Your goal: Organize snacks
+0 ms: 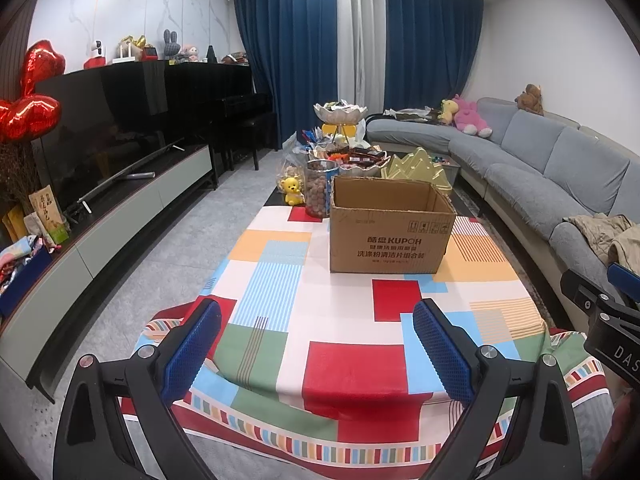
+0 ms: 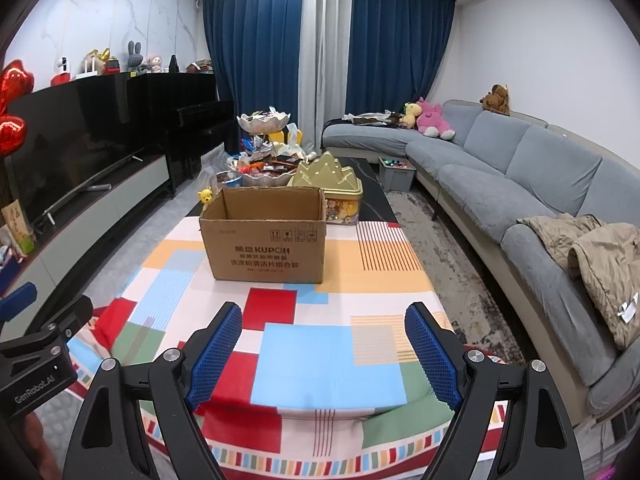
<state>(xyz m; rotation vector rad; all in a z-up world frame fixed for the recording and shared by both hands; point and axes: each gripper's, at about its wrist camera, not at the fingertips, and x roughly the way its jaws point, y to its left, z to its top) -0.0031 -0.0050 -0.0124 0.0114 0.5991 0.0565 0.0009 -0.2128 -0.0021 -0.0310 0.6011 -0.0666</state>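
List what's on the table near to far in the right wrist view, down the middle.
Right gripper, open and empty → patterned tablecloth → open cardboard box → gold mountain-lid tin → heap of snacks → tiered dish.

The front of the open cardboard box (image 1: 390, 240) on the tabletop carries dark print: two Chinese characters followed by the Latin letters "KUPOH", though the last two letters are slightly blurred; below it sit two more lines of Chinese characters, too small and soft to read with certainty; above the name is a row of small boxed handling symbols, their shapes not clear; in the right wrist view, the body of the left gripper (image 2: 34, 386) bears white lettering "GenRobot.AI"; in the left wrist view, the body of the right gripper (image 1: 618, 356) shows white letters "DAS", cut off by the picture's edge.
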